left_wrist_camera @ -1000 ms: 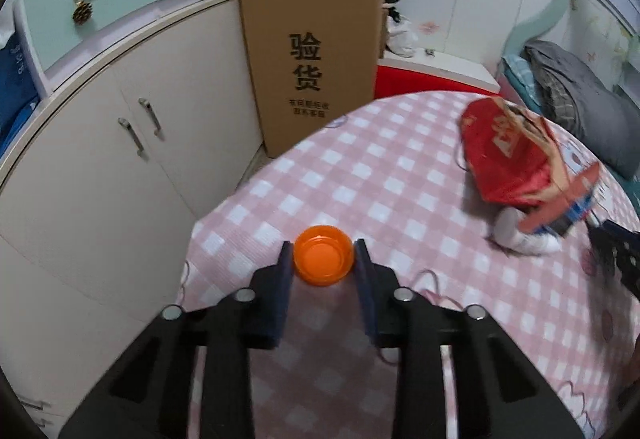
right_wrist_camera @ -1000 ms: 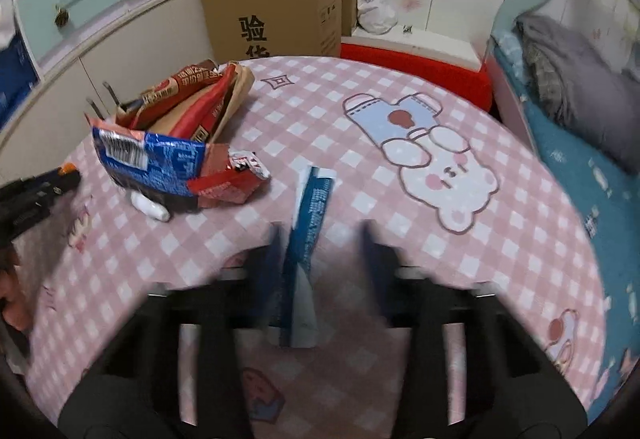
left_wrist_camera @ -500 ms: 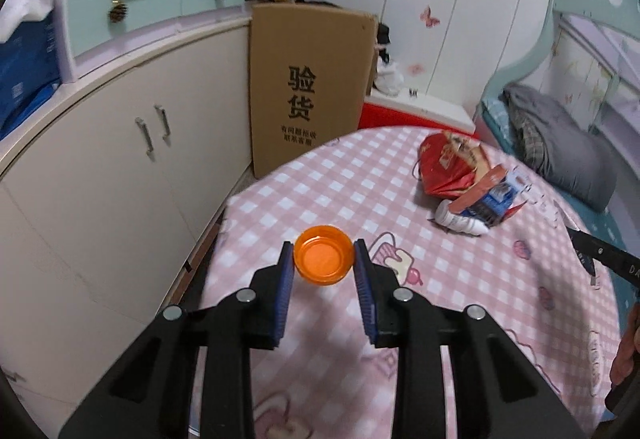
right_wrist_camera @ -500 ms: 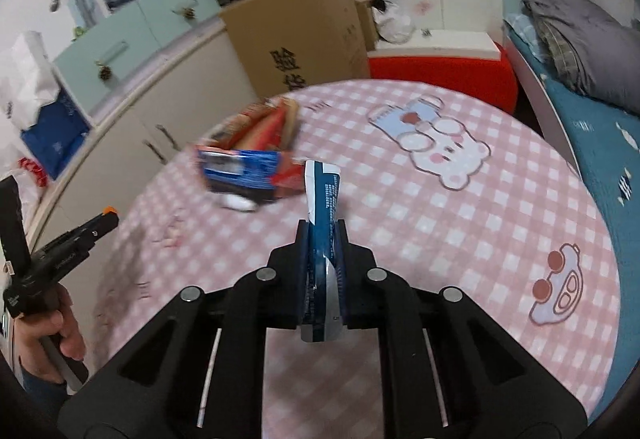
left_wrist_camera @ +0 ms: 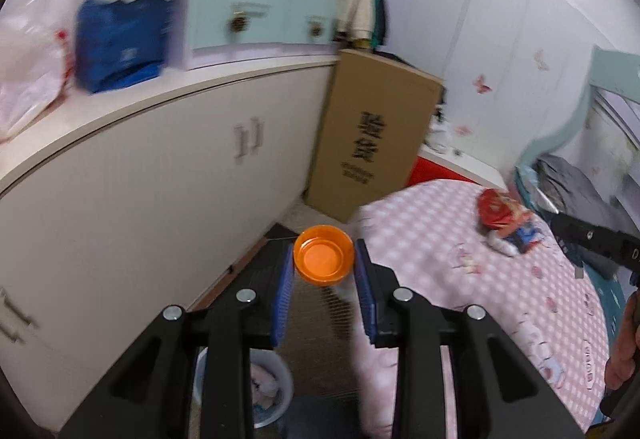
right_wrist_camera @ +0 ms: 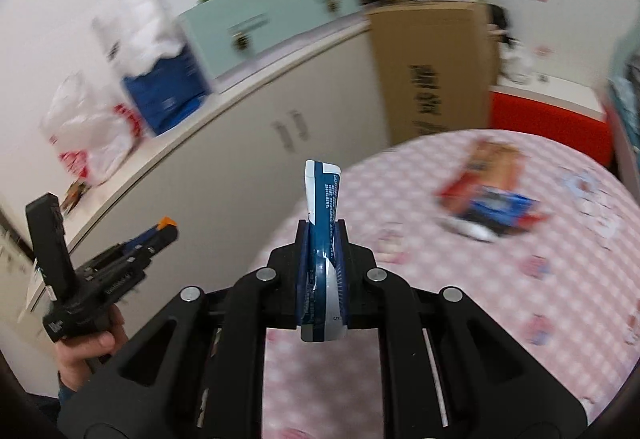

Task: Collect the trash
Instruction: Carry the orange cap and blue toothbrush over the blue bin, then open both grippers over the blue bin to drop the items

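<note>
At 7 o'clock in the left wrist view a pale waste bin (left_wrist_camera: 256, 387) is standing on the floor below the white cabinets (left_wrist_camera: 132, 207), partly hidden behind the tool. The left gripper (left_wrist_camera: 324, 267) is pinching an orange cap (left_wrist_camera: 323, 259) between its blue pads (left_wrist_camera: 282, 291), rim to rim, out over the gap between cabinets and table. Toward 3 o'clock the pink checked table (left_wrist_camera: 460, 279) is carrying 1 heap of red and blue wrappers (left_wrist_camera: 508, 223) that is waiting to be collected. In the right wrist view the right gripper (right_wrist_camera: 322, 235) is clamping a flattened blue and white packet (right_wrist_camera: 322, 199) that is sticking up toward 12 o'clock, fingers pressed hard together on it. Both views are blurring, so the hands seem to be swinging fast. The cap is gripped only at 2 thin edges, and a jolt could pop it out short of the bin; letting the packet go too high could send it fluttering past the rim
</note>
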A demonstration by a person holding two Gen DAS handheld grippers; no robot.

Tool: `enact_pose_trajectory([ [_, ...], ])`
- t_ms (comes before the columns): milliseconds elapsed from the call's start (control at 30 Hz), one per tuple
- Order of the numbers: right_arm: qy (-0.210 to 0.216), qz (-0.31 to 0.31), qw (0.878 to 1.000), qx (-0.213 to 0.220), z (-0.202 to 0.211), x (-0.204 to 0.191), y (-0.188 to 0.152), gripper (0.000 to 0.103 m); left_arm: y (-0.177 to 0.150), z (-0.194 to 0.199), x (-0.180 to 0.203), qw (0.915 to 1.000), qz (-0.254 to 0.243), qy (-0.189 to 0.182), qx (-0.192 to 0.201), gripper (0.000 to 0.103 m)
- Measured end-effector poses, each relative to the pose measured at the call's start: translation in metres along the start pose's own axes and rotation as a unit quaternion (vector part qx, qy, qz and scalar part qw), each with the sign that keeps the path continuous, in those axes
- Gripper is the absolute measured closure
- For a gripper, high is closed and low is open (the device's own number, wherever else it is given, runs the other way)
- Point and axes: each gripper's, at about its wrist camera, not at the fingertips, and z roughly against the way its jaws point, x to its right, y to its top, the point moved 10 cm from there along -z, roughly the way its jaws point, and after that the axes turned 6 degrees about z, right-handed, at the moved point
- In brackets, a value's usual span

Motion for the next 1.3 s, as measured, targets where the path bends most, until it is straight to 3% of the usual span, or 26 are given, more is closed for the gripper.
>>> enact_pose_trajectory([
  [167, 0.062, 0.032, 0.997, -0.040, -0.057, -0.075, -0.006, 0.090, -0.022, -0.001, -0.070, 0.9980, 0.046, 0.037, -0.020, 0.074],
  [433, 0.096, 0.058, 0.985, -0.131, -0.148, -0.156, -0.049, 0.090, -0.079, -0.036, -0.148, 0.9892, 0.097, 0.072, -0.082, 0.074],
  [767, 0.056, 0.056, 0.965, -0.249, -0.236, -0.175, -0.121, 0.090, -0.155, -0.100, -0.203, 0.9713, 0.139, 0.081, -0.176, 0.074],
  [1067, 0.033, 0.030, 0.951, -0.307, -0.279, -0.160, -0.159, 0.088, -0.184, -0.134, -0.211, 0.9623, 0.147, 0.069, -0.218, 0.074],
  [1133, 0.034, 0.015, 0.948, -0.317, -0.287, -0.158, -0.166, 0.077, -0.189, -0.143, -0.207, 0.9597, 0.142, 0.064, -0.234, 0.073],
  [1167, 0.031, 0.008, 0.946, -0.322, -0.288, -0.155, -0.169, 0.046, -0.191, -0.144, -0.207, 0.9587, 0.140, 0.064, -0.239, 0.060],
  [1200, 0.027, 0.005, 0.947, -0.320, -0.287, -0.153, -0.170, 0.032, -0.193, -0.146, -0.207, 0.9572, 0.140, 0.065, -0.245, 0.048],
  [1233, 0.027, 0.005, 0.948, -0.316, -0.287, -0.153, -0.169, 0.031, -0.194, -0.146, -0.209, 0.9566, 0.144, 0.069, -0.244, 0.028],
  [1300, 0.030, 0.002, 0.948, -0.317, -0.284, -0.153, -0.169, 0.026, -0.192, -0.142, -0.215, 0.9566, 0.158, 0.080, -0.232, 0.023],
])
